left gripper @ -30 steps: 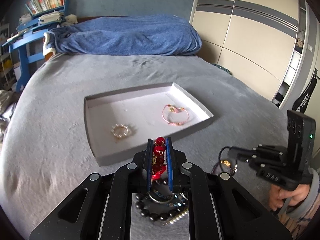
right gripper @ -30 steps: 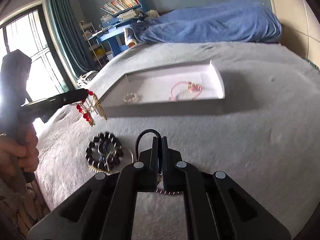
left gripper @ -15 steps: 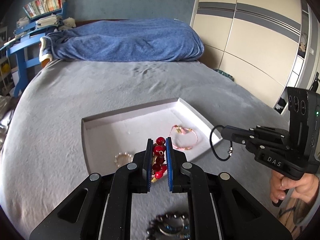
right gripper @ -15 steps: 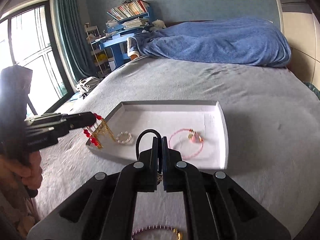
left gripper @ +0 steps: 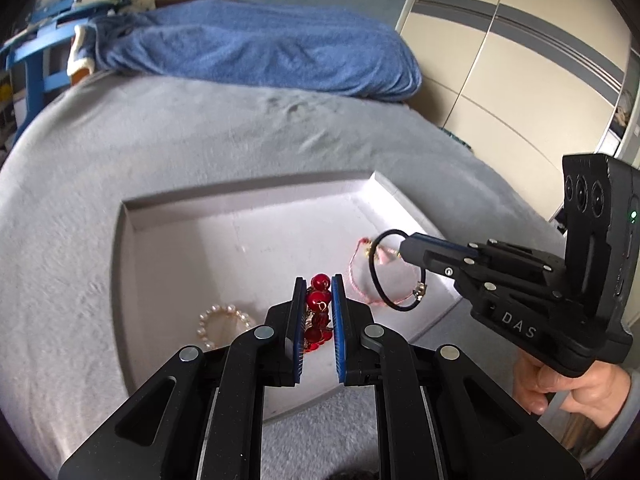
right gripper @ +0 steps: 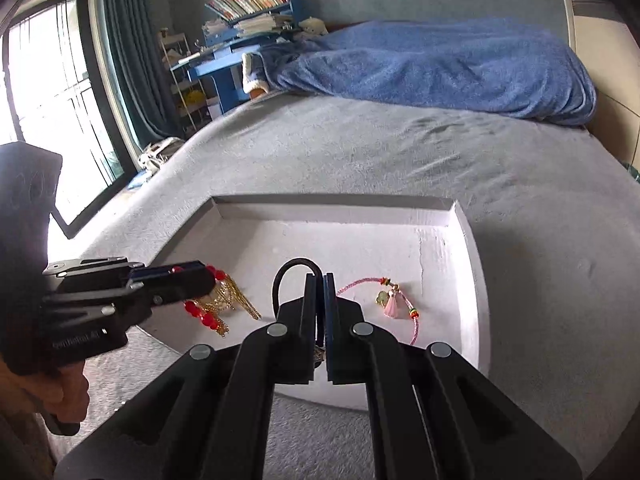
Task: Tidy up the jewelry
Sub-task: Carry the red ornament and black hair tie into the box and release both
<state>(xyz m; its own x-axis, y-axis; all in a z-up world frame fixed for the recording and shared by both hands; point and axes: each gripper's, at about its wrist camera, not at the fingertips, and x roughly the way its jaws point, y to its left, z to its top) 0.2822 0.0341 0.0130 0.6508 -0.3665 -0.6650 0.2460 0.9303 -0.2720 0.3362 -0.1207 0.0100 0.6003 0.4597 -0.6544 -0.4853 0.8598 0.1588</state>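
A shallow white tray (left gripper: 248, 196) lies on the grey bed; it also shows in the right wrist view (right gripper: 472, 280). In it lie a pearl bracelet (left gripper: 218, 322) and a pink cord bracelet (right gripper: 394, 304), which also shows in the left wrist view (left gripper: 360, 280). My left gripper (left gripper: 318, 284) is shut on a red bead and gold chain bracelet (left gripper: 318, 312), held over the tray's near left; the bracelet hangs from it in the right wrist view (right gripper: 212, 308). My right gripper (right gripper: 319, 280) is shut on a black cord bracelet (left gripper: 394, 272), held over the tray's near right.
A folded blue blanket (left gripper: 256, 48) lies at the head of the bed. A blue shelf with books (right gripper: 248, 12) and a window (right gripper: 48, 92) stand to the left. Wardrobe doors (left gripper: 516, 60) are on the right. Grey bedding (right gripper: 400, 152) surrounds the tray.
Both grippers have moved forward from the bed's near edge to over the tray, each carrying its bracelet. The loose jewelry pile has dropped out of view below.
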